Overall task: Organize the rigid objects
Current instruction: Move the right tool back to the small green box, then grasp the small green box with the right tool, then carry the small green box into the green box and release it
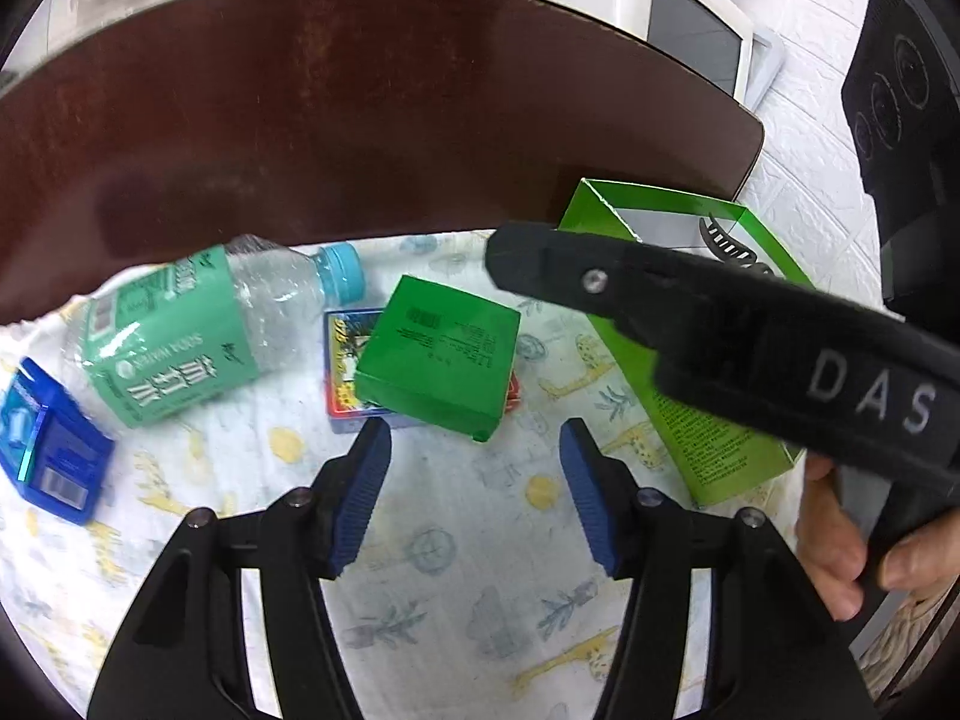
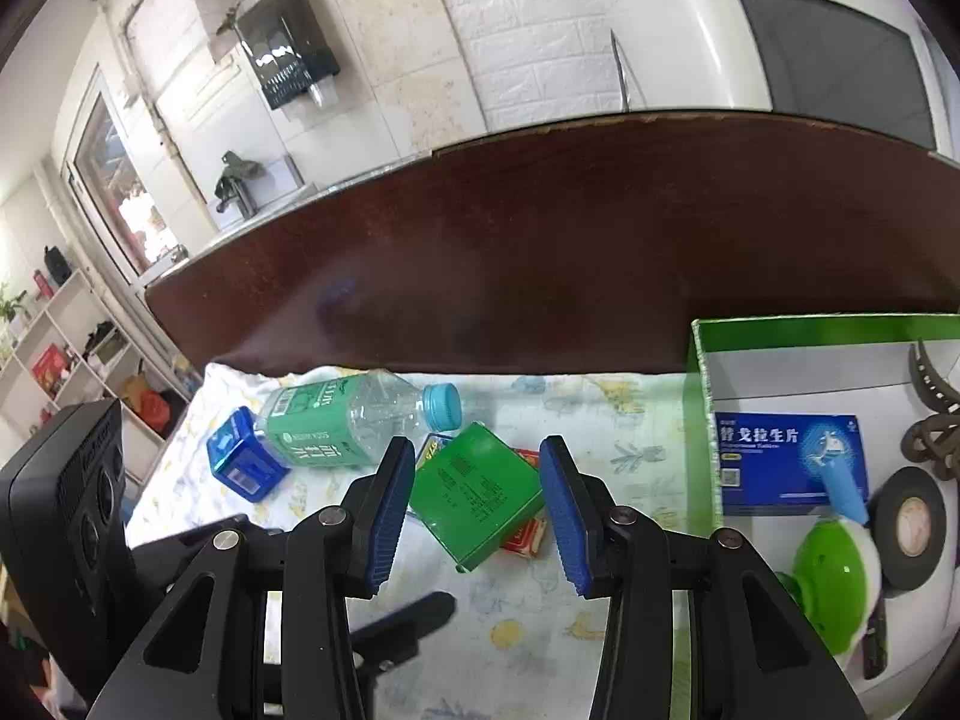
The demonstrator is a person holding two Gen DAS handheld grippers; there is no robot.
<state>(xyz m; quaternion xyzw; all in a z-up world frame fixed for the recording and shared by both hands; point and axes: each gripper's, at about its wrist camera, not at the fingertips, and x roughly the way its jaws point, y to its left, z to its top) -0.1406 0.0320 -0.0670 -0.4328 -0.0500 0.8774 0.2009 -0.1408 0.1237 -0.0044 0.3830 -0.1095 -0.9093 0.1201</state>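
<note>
The green box (image 2: pixel 477 495) lies tilted on the printed cloth (image 2: pixel 528 630), resting on a flatter red and blue box (image 1: pixel 345 372). The right gripper (image 2: pixel 477 507) hangs above it, jaws partly apart; contact with the green box is hard to judge. The left gripper (image 1: pixel 474 480) stands just before it, empty, jaws partly apart. Left of it lies 1 bottle (image 2: pixel 354 417); right of it, the green tray (image 2: pixel 699 396).
</note>
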